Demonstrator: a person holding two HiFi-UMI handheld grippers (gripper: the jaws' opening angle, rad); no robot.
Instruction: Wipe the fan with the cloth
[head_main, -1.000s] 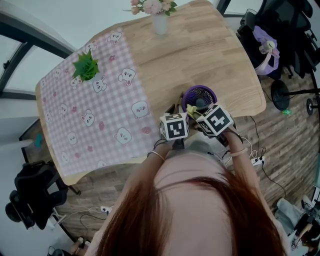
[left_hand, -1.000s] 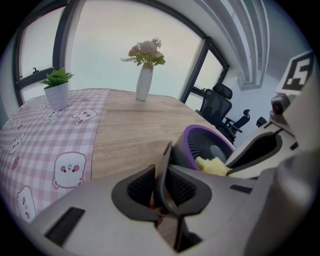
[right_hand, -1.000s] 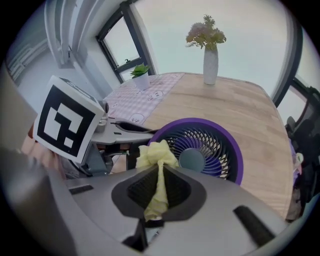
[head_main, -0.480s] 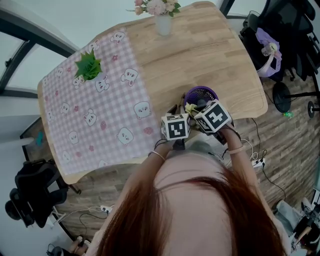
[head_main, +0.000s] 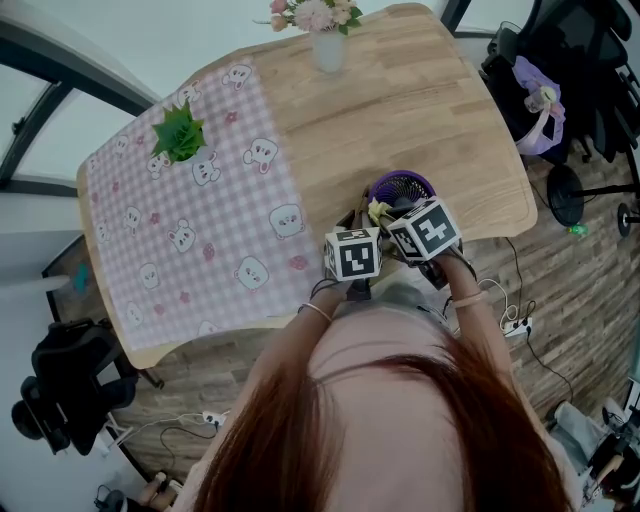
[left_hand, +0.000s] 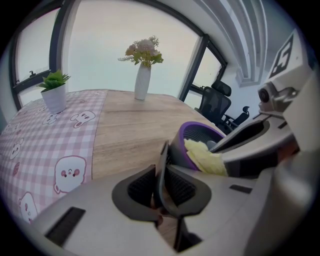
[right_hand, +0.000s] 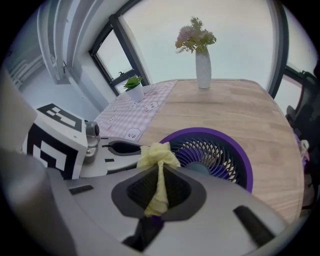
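A small purple fan lies face up near the wooden table's front edge. Its grille shows in the right gripper view. My right gripper is shut on a yellow cloth, whose bunched end rests at the fan's near left rim. My left gripper is shut on a thin dark part at the fan's side, beside the purple housing, and its jaws have closed slightly on it. The cloth lies just right of it. In the head view both marker cubes hide the jaws.
A pink checked mat covers the table's left half, with a potted plant on it. A white vase of flowers stands at the far edge. An office chair and cables are to the right on the floor.
The right gripper has shifted a little to the left over the fan with the cloth. The left gripper and the fan have stayed put.
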